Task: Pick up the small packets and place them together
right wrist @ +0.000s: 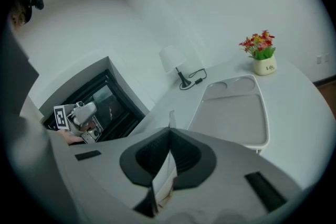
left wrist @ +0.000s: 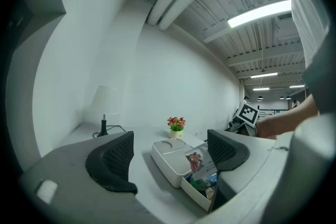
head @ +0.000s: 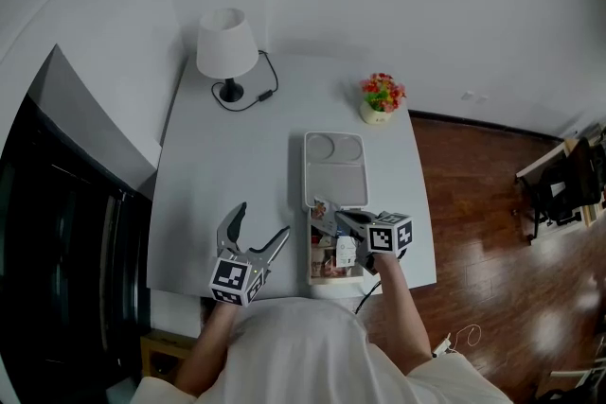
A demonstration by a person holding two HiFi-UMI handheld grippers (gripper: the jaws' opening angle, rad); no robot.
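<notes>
My right gripper (head: 333,216) is shut on a small printed packet (head: 321,207), lifted above an open white box (head: 335,281) holding several more packets (head: 329,258). In the right gripper view the packet (right wrist: 167,171) shows edge-on, pinched between the closed pads of the right gripper (right wrist: 169,136). A white compartment tray (head: 334,167) lies just beyond the box. My left gripper (head: 263,220) stands open and empty over the table left of the box. In the left gripper view its jaws (left wrist: 170,149) frame the tray (left wrist: 169,157), the held packet (left wrist: 196,160) and the box (left wrist: 200,192).
A white table lamp (head: 227,47) with a black cord stands at the far left of the white table (head: 227,166). A small pot of flowers (head: 382,96) sits at the far right. A dark cabinet (head: 57,232) lies left of the table, wooden floor to the right.
</notes>
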